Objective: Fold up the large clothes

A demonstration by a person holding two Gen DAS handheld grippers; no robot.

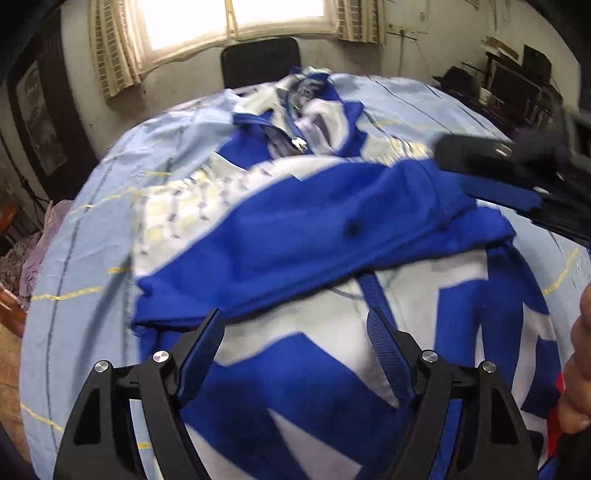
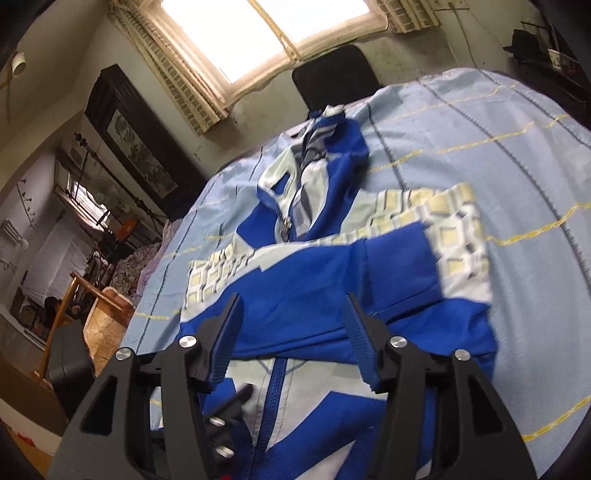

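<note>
- Blue and white cloth fills both views: the jacket (image 1: 295,236) lies spread on the bed sheet (image 1: 92,236), its zip running from the collar down toward me
- Its collar (image 2: 314,147) points to the far edge of the bed, toward the black chair back (image 2: 332,81) under the window (image 2: 266,33)
- One sleeve (image 2: 369,273) is folded across the chest, so its checked yellow-and-white cuff band (image 2: 458,236) lies toward the right edge of the garment in the right wrist view
- My left fingers (image 1: 295,325) stand wide apart over the lower front of the jacket, with nothing pinched between them; the cloth lies flat beneath
- My right fingers (image 2: 293,310) are apart too, though less widely, hanging above the folded sleeve and the zip; no fabric is caught in them
- In the left wrist view the right tool comes in from the right edge as a blurred black shape (image 1: 509,170) over the sleeve's end; whether it touches the cloth I cannot tell
- In the right wrist view part of my left tool (image 2: 232,406) shows low down beside the zip (image 2: 273,398)
- A bit of my hand (image 1: 580,369) shows at the right rim of the left view
- The sheet is pale blue with yellow and dark lines, and it covers the bed on all sides of the jacket
</note>
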